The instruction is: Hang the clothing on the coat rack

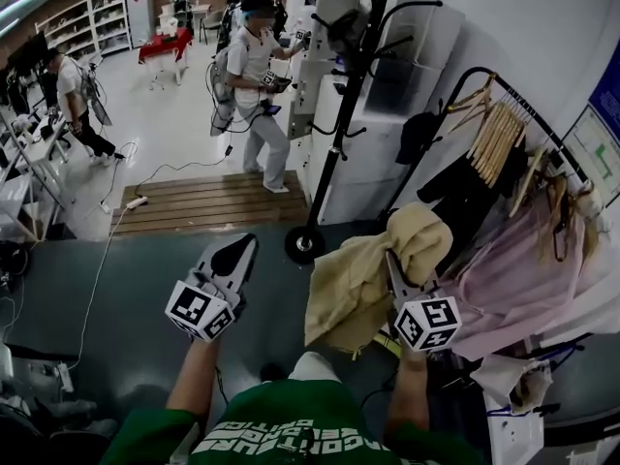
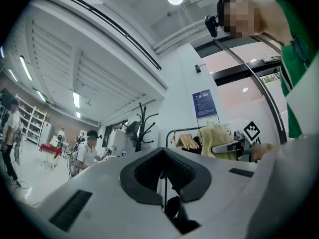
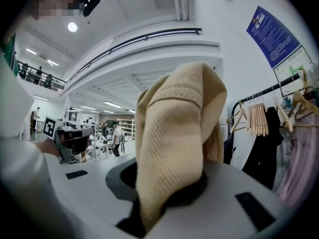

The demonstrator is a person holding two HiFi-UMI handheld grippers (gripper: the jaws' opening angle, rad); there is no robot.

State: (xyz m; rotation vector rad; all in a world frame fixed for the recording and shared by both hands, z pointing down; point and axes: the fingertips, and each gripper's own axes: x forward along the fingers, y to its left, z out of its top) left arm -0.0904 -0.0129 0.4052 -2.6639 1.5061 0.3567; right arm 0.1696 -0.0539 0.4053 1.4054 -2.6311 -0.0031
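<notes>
Clothing, a beige ribbed knit garment, hangs bunched from the right gripper, just right of the round base of the black coat rack and left of a clothes rail that carries wooden hangers and a pale pink garment.

Little writing can be read. White lettering runs across the person's green shirt at the near edge, upside down and too blurred to make out. A blue poster on the white wall at the right has print too small to read. Each gripper's cube bears black-and-white square markers with no words.

The right gripper's jaws are clamped on a thick fold of the knit, which fills the gap between the pads and rises above them, with the rest draping down to the left in the head view. The left gripper is held up to the left, well apart from the garment. Its jaws are closed together, pads meeting along a thin line, with nothing between them.
</notes>
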